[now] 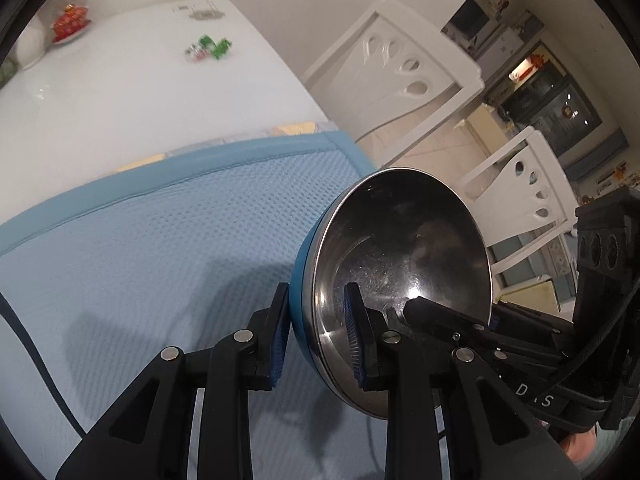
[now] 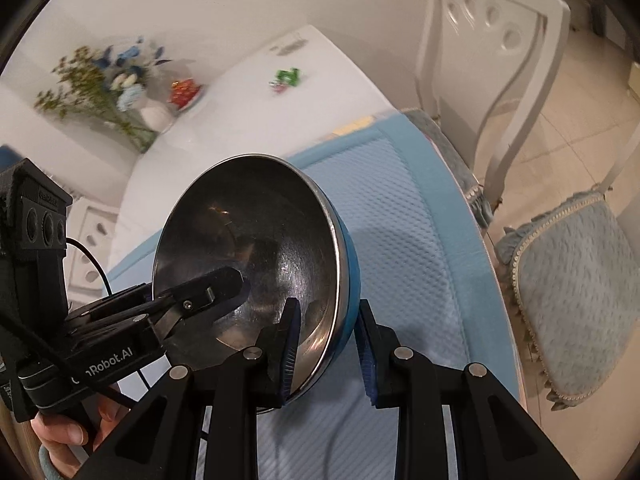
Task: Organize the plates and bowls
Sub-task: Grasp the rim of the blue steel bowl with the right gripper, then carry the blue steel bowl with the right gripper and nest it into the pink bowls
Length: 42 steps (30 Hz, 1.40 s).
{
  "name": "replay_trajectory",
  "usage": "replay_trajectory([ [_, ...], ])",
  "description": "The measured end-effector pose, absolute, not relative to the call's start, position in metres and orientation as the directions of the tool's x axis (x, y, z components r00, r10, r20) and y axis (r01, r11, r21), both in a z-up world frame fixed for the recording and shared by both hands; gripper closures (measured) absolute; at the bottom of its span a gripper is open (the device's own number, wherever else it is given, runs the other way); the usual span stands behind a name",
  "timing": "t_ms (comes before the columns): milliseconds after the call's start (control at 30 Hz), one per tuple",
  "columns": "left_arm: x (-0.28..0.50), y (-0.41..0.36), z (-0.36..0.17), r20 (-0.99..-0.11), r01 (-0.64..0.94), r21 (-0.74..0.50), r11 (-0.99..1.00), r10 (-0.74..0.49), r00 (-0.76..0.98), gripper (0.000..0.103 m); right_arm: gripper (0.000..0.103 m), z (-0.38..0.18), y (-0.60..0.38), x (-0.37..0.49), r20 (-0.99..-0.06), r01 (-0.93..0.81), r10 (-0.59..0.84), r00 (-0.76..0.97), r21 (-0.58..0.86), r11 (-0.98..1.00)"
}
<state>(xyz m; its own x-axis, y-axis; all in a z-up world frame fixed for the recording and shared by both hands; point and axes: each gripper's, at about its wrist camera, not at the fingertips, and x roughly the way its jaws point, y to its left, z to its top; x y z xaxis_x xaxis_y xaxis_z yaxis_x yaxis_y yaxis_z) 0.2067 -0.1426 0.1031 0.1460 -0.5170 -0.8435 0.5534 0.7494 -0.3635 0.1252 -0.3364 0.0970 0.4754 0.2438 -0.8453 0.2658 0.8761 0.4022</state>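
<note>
One bowl (image 1: 400,248) with a steel inside and a blue outer wall hangs tilted above the light blue mat (image 1: 160,240), held from both sides. My left gripper (image 1: 316,320) is shut on its left rim, one pad on the blue wall and one inside. The right gripper (image 1: 456,316) clamps the opposite rim. In the right wrist view the same bowl (image 2: 260,240) fills the middle. There my right gripper (image 2: 326,320) is shut on its right rim, and the left gripper (image 2: 188,288) grips the far side above the mat (image 2: 420,240).
The mat lies on a white table (image 1: 120,92) holding green sweets (image 1: 208,48), a red dish (image 2: 184,92) and a vase of flowers (image 2: 116,84). White chairs (image 1: 400,72) stand off the table's right edge, one with a blue cushion (image 2: 576,296). A hand (image 2: 60,432) holds the left gripper.
</note>
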Motion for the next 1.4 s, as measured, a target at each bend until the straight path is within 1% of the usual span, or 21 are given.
replay_trajectory([
  [200, 0.159, -0.106, 0.146, -0.823, 0.530, -0.330, 0.781, -0.513, 0.244, 0.081, 0.077, 0.121, -0.311, 0.093, -0.824, 0.215, 0.323, 0.466, 0.459, 0.862],
  [300, 0.128, -0.087, 0.160, -0.813, 0.509, -0.323, 0.798, -0.509, 0.282, 0.081, 0.077, 0.132, -0.294, 0.070, -0.816, 0.176, 0.347, 0.462, 0.468, 0.866],
  [433, 0.089, -0.068, 0.167, -0.812, 0.475, -0.307, 0.825, -0.487, 0.322, 0.081, 0.077, 0.136, -0.274, 0.039, -0.811, 0.134, 0.381, 0.444, 0.481, 0.867],
  [567, 0.052, -0.050, 0.163, -0.813, 0.433, -0.314, 0.845, -0.475, 0.337, 0.081, 0.077, 0.138, -0.263, 0.011, -0.813, 0.099, 0.399, 0.424, 0.479, 0.872],
  [833, 0.003, -0.027, 0.147, -0.820, 0.364, -0.356, 0.861, -0.475, 0.320, 0.081, 0.077, 0.135, -0.244, -0.027, -0.833, 0.052, 0.414, 0.367, 0.462, 0.885],
  [1033, -0.019, -0.018, 0.132, -0.828, 0.325, -0.368, 0.871, -0.466, 0.312, 0.081, 0.077, 0.123, -0.235, -0.043, -0.860, 0.033, 0.403, 0.312, 0.434, 0.900],
  [1233, -0.029, -0.018, 0.118, -0.832, 0.304, -0.393, 0.868, -0.477, 0.285, 0.081, 0.077, 0.118, -0.232, -0.049, -0.878, 0.033, 0.375, 0.296, 0.402, 0.915],
  [1400, -0.034, -0.027, 0.108, -0.852, 0.307, -0.364, 0.879, -0.447, 0.272, 0.081, 0.077, 0.107, -0.235, -0.051, -0.888, 0.053, 0.373, 0.269, 0.401, 0.915],
])
